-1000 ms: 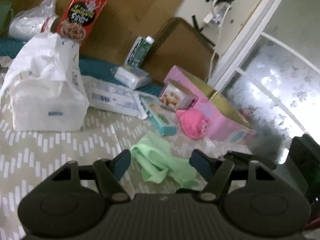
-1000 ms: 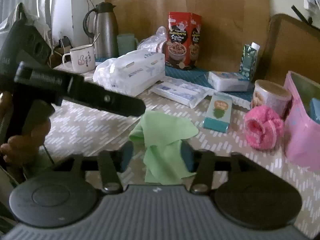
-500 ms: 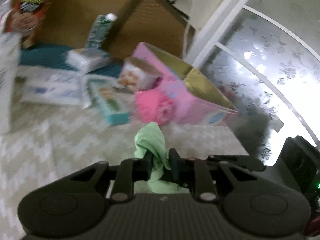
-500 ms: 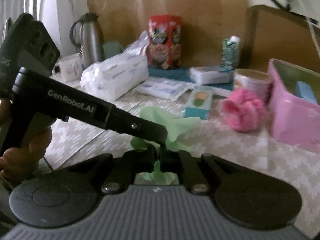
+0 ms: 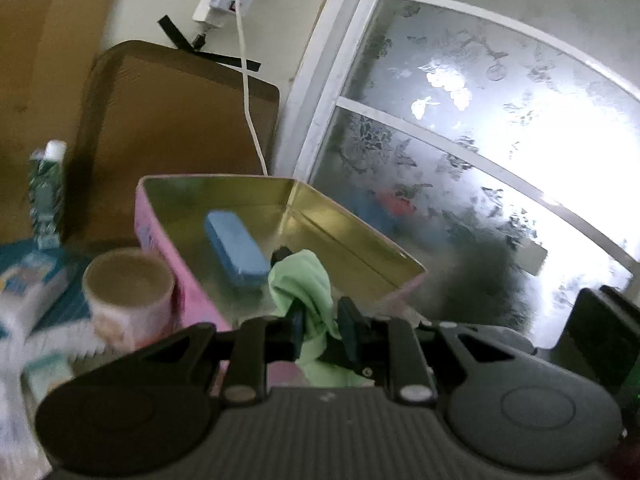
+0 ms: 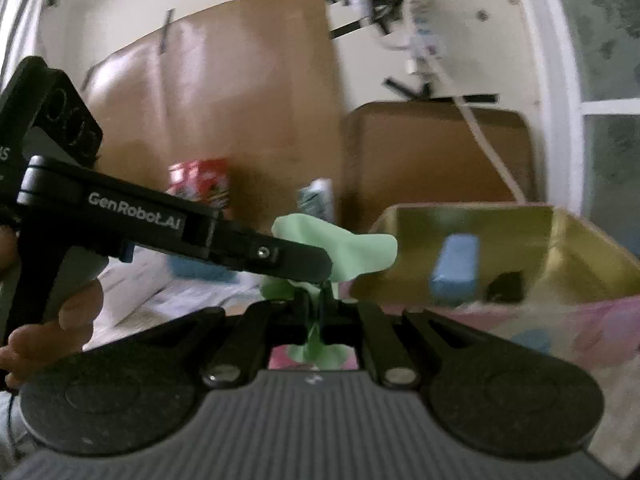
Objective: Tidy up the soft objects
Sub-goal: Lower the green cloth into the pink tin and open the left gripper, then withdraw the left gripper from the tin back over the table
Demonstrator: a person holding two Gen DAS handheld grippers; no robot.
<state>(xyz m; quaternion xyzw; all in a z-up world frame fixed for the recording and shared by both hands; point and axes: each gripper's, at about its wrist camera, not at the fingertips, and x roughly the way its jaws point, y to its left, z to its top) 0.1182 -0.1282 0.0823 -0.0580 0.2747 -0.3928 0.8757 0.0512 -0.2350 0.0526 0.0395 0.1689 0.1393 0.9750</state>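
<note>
Both grippers are shut on the same light green cloth (image 5: 306,284), which is lifted off the table. My left gripper (image 5: 320,326) holds it just above the near rim of the pink tin box (image 5: 168,248) with a gold inside. A blue sponge (image 5: 236,246) lies in the box. In the right wrist view my right gripper (image 6: 316,312) pinches the cloth (image 6: 344,250), with the left gripper's black body (image 6: 168,228) crossing from the left. The box (image 6: 460,220) is to the right there, with the blue sponge (image 6: 456,266) in it.
A round paper tub (image 5: 128,292) stands left of the box, with white packets (image 5: 28,292) and a green carton (image 5: 46,196) behind. A brown board (image 5: 168,120) and frosted window (image 5: 480,140) rise behind the box. A red cereal box (image 6: 200,180) is far back.
Both grippers, shut on the green cloth, have lifted it from the table and carried it right to the pink box. One second ago both were open around the cloth.
</note>
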